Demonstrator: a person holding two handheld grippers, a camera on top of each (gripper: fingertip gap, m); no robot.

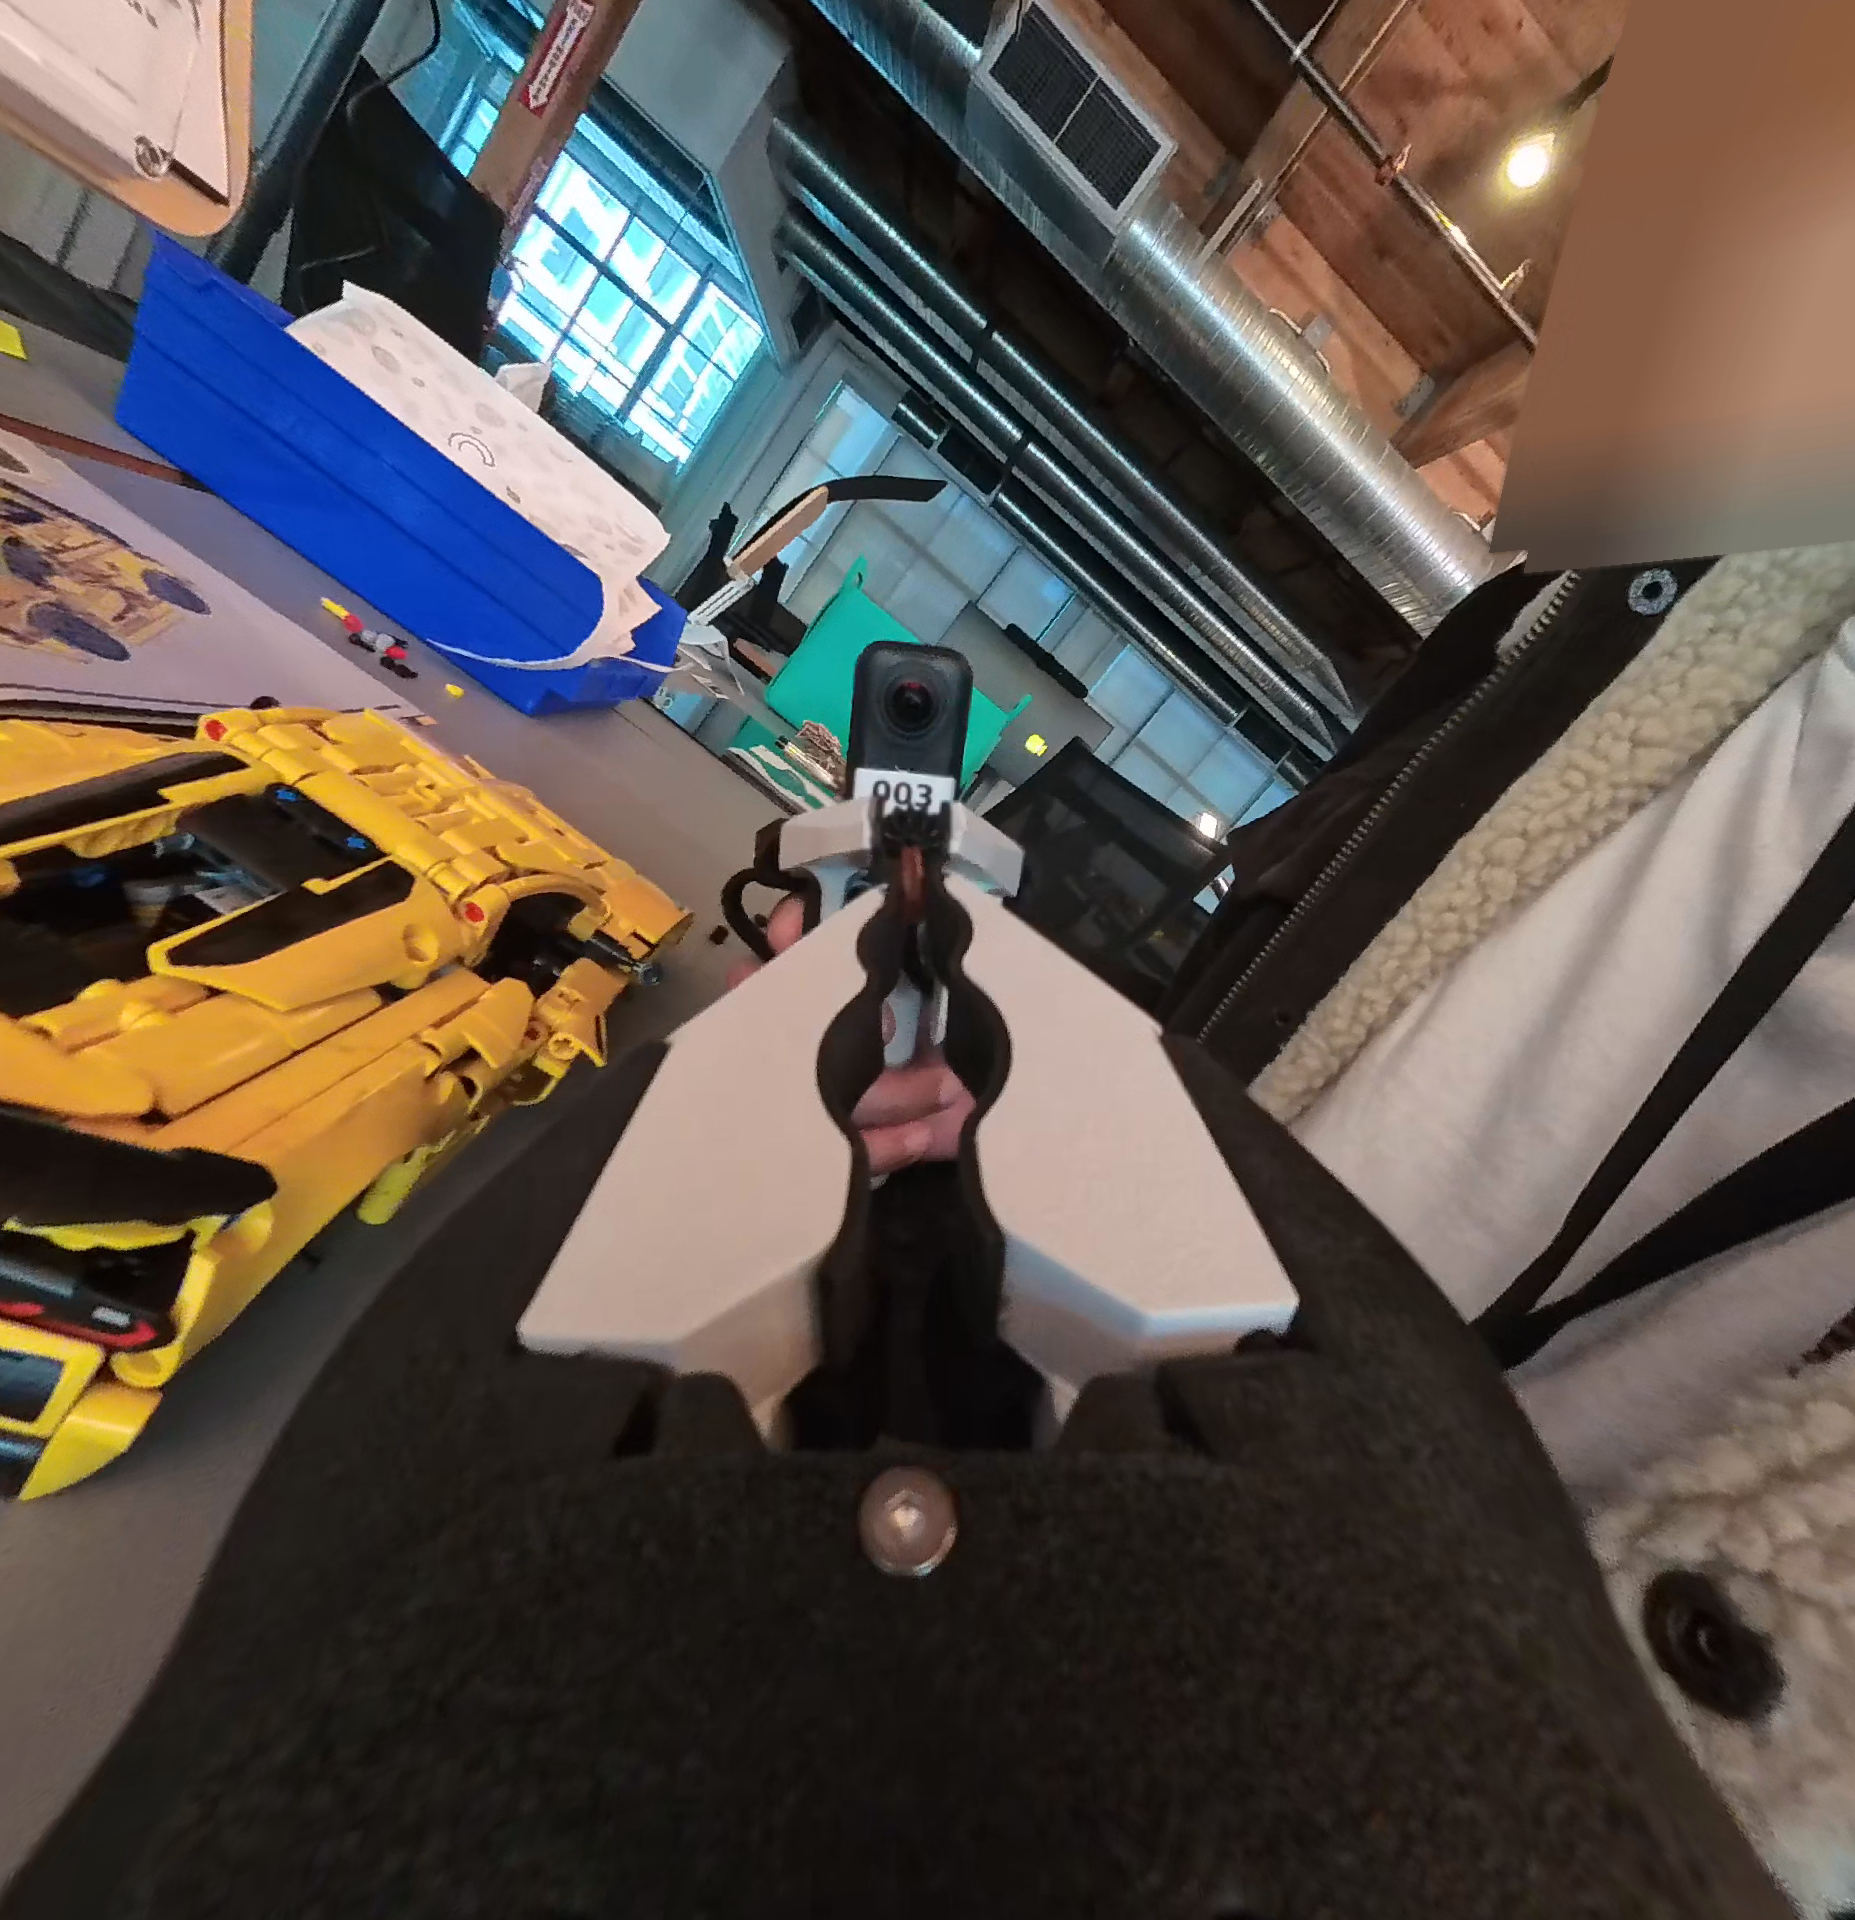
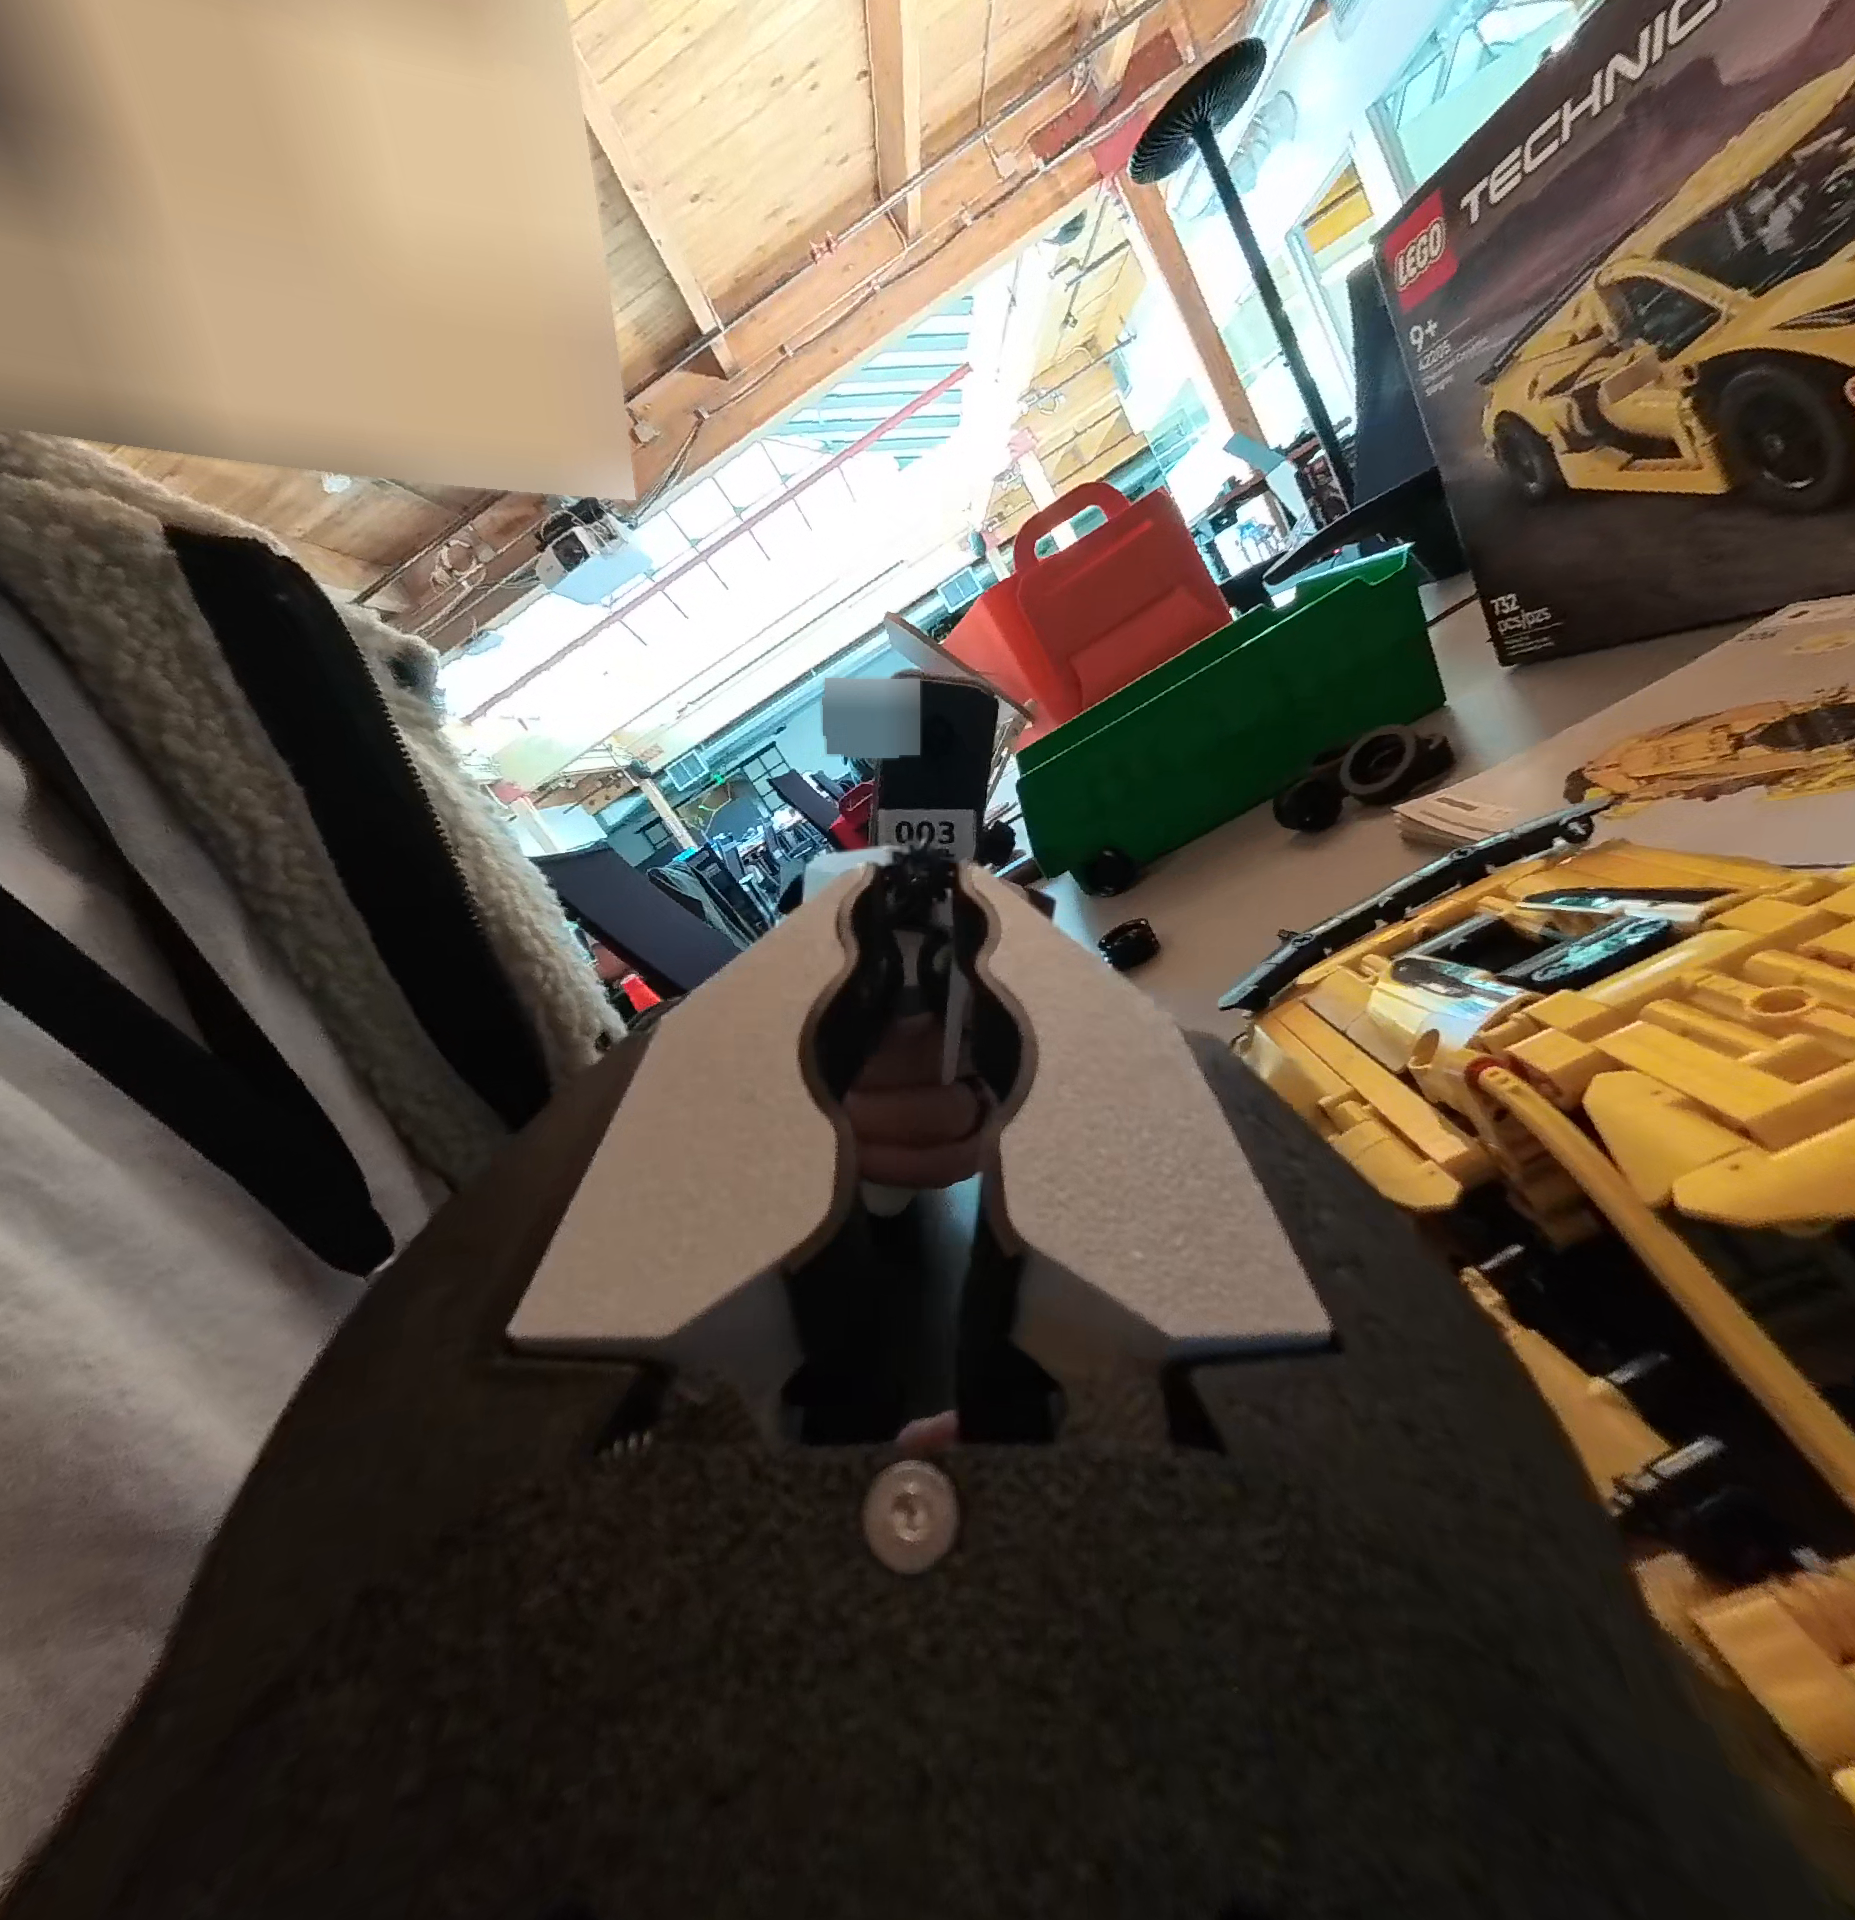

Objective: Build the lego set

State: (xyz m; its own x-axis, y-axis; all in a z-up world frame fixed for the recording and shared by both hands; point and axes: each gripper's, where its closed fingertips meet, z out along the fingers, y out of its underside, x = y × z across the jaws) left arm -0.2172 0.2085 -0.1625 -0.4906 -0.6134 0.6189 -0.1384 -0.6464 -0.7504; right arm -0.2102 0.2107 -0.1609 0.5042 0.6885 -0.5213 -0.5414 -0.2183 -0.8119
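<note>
On a grey table under a timber ceiling with silver ducts and tall windows, the yellow lego car lies partly built, with a blue bin holding printed paper behind it and loose small pieces scattered between them. From the right wrist view the set's box stands at the back, with a green bin carrying a red case, and black tyres beside it. Both claws are raised above the table and face each other tip to tip. The left gripper has its tips pressed together, as does the right gripper; something small and black sits where they meet, but I cannot tell which claw pinches it. The car lies beside them, to the left in the left view, to the right in the right view. A person in a fleece-lined jacket stands close behind.
</note>
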